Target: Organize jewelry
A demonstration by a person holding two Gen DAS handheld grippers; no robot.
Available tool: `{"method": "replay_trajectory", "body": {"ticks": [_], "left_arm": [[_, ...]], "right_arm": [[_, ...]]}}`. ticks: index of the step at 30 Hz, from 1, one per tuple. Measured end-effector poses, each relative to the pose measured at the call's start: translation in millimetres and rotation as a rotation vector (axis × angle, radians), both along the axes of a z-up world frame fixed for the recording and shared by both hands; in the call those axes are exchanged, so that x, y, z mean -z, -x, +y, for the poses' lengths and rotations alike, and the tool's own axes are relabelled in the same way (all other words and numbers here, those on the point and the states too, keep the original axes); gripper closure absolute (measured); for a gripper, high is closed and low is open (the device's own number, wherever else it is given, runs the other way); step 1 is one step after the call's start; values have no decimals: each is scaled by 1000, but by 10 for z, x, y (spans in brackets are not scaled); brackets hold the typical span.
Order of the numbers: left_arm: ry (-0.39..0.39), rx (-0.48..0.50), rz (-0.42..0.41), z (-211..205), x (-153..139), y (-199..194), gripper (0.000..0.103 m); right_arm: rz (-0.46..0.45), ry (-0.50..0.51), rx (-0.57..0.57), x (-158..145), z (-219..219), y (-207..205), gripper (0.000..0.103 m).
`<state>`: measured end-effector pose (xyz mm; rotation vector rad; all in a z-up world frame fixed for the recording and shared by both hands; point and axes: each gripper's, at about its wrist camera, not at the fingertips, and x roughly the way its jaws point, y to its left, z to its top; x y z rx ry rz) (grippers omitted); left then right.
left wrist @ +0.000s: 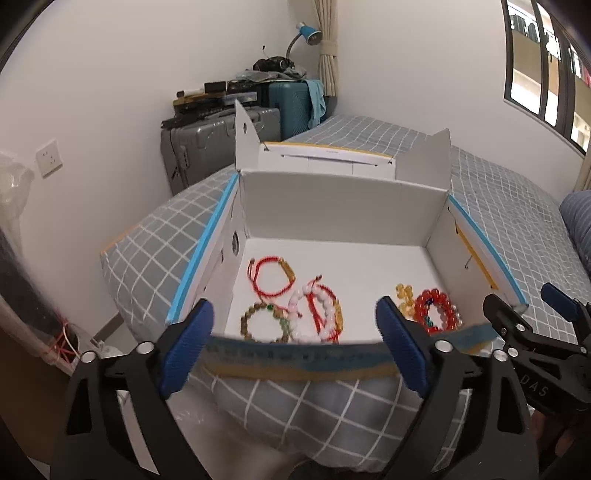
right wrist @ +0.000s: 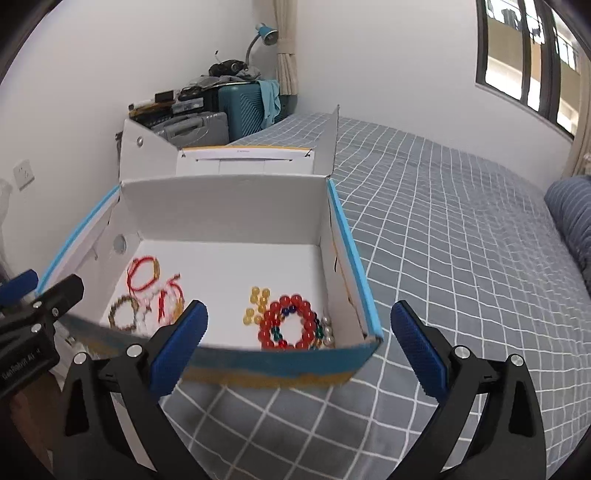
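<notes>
An open white cardboard box point(left wrist: 343, 199) with blue trim sits on the bed; it also shows in the right wrist view point(right wrist: 229, 206). Inside lie several bracelets: a red cord one point(left wrist: 271, 278), a brown bead one point(left wrist: 264, 321), a pink-white one point(left wrist: 317, 314), yellow beads point(right wrist: 256, 304) and a red bead one point(right wrist: 291, 325). My left gripper point(left wrist: 295, 339) is open and empty at the box's near wall. My right gripper point(right wrist: 301, 343) is open and empty, straddling the box's near right corner. Each gripper shows at the edge of the other's view.
The box lid point(left wrist: 325, 155) stands open behind. The grey checked bedsheet point(right wrist: 461, 240) stretches right, with a blue striped pillow point(right wrist: 572, 214). Suitcases point(left wrist: 218, 144) with clutter and a blue lamp point(left wrist: 308, 33) stand in the corner. A window point(right wrist: 532, 55) is on the right wall.
</notes>
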<state>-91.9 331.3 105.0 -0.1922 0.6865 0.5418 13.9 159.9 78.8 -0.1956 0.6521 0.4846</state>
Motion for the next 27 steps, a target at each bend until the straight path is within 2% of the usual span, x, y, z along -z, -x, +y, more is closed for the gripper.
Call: {"method": "replay_trajectory", "body": {"ticks": [7, 27], "left_arm": [[9, -10, 24, 19, 146, 150, 8], [21, -5, 28, 16, 177, 191, 7]], "right_arm": [[4, -5, 1, 34, -14, 118, 8], [13, -11, -2, 21, -25, 123, 8]]}}
